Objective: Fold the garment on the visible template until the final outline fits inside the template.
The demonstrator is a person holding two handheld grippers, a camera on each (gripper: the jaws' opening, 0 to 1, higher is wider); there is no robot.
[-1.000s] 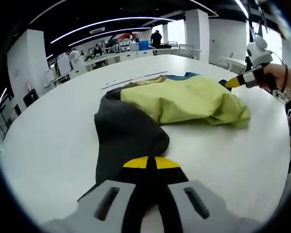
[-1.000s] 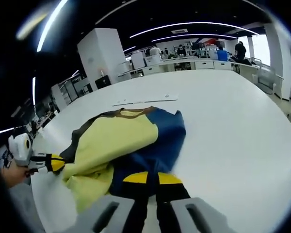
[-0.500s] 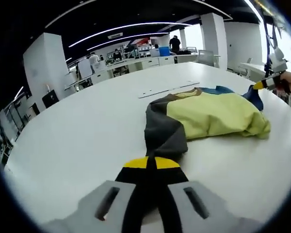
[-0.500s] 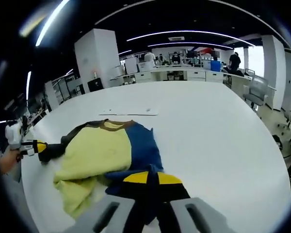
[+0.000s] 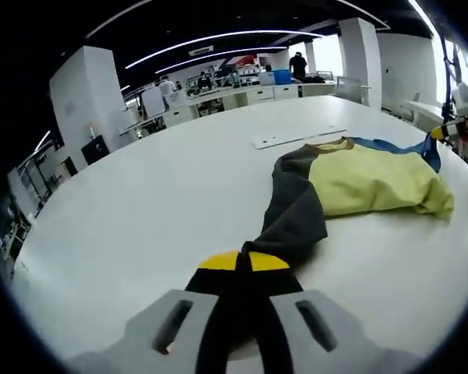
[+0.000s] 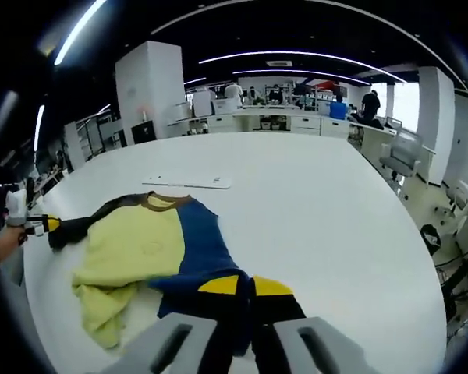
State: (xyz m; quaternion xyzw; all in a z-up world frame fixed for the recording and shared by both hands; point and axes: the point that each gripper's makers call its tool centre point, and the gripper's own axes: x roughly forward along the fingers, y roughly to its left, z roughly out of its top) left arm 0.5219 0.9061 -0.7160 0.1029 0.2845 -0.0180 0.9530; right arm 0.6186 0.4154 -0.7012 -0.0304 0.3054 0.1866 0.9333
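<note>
A garment lies on the white table (image 5: 132,218), with a yellow-green body (image 5: 370,183), a brown collar (image 5: 337,144), a dark grey sleeve (image 5: 292,214) and a blue sleeve (image 6: 199,245). My left gripper (image 5: 235,263) is shut on the end of the dark grey sleeve. My right gripper (image 6: 246,287) is shut on the end of the blue sleeve. Each gripper also appears at the other view's edge: the right gripper (image 5: 446,132) holding blue cloth, the left gripper (image 6: 40,226) holding the grey sleeve (image 6: 82,222). The garment is stretched between them, its yellow hem (image 6: 101,312) crumpled.
A thin white strip (image 6: 187,181) lies flat on the table just beyond the collar. The table's far edge curves round behind it. Desks, a white pillar (image 6: 144,89), a chair (image 6: 404,149) and standing people are in the background.
Both grippers have drawn back and apart with the sleeves in them. The garment has been pulled out wider and flatter, and it lies farther from each camera.
</note>
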